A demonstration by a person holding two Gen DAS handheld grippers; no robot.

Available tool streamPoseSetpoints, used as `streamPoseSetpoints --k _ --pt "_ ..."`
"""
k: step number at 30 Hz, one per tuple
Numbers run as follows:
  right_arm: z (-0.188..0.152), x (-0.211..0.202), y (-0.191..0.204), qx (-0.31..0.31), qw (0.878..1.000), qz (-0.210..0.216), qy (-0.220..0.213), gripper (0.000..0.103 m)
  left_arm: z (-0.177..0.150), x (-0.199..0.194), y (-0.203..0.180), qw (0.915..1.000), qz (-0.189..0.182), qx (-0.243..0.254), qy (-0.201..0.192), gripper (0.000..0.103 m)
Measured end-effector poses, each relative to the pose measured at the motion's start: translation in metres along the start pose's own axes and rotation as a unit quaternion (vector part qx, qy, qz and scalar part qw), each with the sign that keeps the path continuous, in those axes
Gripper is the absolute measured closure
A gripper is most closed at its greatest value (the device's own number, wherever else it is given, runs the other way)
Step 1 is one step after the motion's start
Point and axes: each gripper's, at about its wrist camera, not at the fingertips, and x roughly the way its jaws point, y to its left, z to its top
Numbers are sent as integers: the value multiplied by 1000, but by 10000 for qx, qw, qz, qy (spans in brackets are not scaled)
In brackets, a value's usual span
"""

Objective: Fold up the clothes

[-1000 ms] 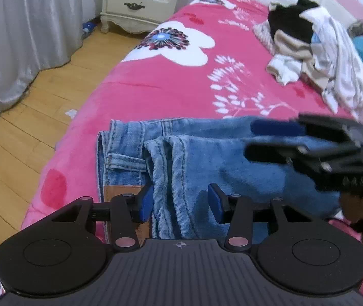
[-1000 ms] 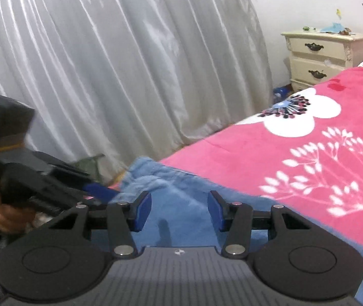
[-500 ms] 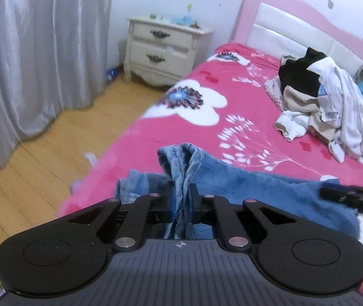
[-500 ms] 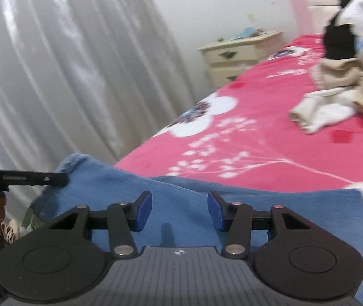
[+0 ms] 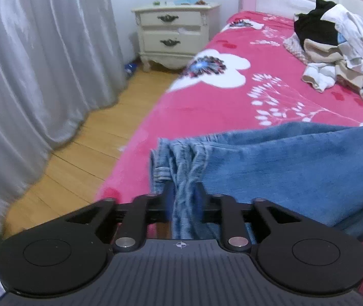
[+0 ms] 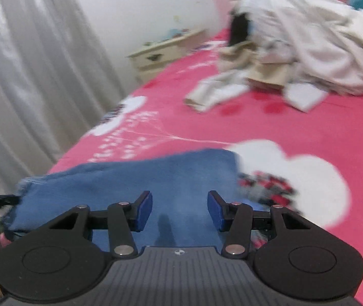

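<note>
**Jeans bunched in the left grip, right fingers apart above the denim**

Since a second ago the left gripper [image 5: 185, 196] has gone from open above the flat jeans [image 5: 296, 168] to clamped on a bunched fold at their waistband end, and the view has swung up to take in more of the room; the right gripper [image 6: 180, 210] has turned away from the curtain toward the bed.

In the left wrist view, the grey curtain [image 5: 28, 71] hangs far left of the fingers, with wooden floor [image 5: 79, 153] below it and a cream nightstand [image 5: 173, 33] beyond. The fingers are closed tight on the gathered denim, which spreads ahead and to their right across the pink floral bedspread [image 5: 207, 102]. A heap of unfolded clothes [image 5: 334, 43] lies well beyond the fingertips, to the right, near the headboard.

In the right wrist view (blurred by motion), the fingers stand wide apart with nothing between them. The jeans lie under and just ahead of the blue pads [image 6: 144, 210], and the left gripper's dark tip meets the denim's edge at far left.
</note>
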Motion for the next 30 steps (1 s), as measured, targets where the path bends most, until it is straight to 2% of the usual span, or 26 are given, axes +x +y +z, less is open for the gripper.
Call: streamPoseSetpoints --k 4,6,10,12,13,16,17,18,21,22,24,29,30 --pt "-7 -28 -20 104 9993 -253 -254 58 14 -27 6 9992 245 -145 -298 70" --pt "-8 -28 -17 41 9996 -159 -243 63 18 -31 4 9986 270 -215 -410 70" --pt "-10 -28 -10 -85 9997 29 -219 74 12 3 -21 9989 374 262 -93 69" --pt "-11 -28 -7 -148 9996 123 -207 83 8 20 -34 9978 426 500 66 69" --pt "-11 -27 -5 -179 9995 170 -200 84 6 29 -40 9970 452 619 145 70" --pt "-31 -11 -7 -357 9992 45 147 88 -2 41 -33 9982 332 441 238 70" --pt "-35 -8 -9 -371 9990 -47 244 101 -4 45 -30 9986 281 352 261 70" --pt "-39 -6 -12 -385 9986 -139 342 102 -5 46 -29 9987 265 328 282 70" --pt "-51 3 -18 -428 9962 -413 630 101 -4 45 -28 9985 252 361 311 70" --pt "-44 -4 -9 -559 9964 -396 493 97 -3 45 -28 9986 240 345 315 70" --pt "-29 -19 9 -818 9958 -359 218 97 -3 45 -28 9987 234 315 316 70" --pt "-17 -14 59 -1295 9907 427 0 96 -5 44 -26 9989 187 321 287 70" --pt "-20 -4 67 -1420 9886 486 85 96 -5 44 -25 9989 175 325 283 70"
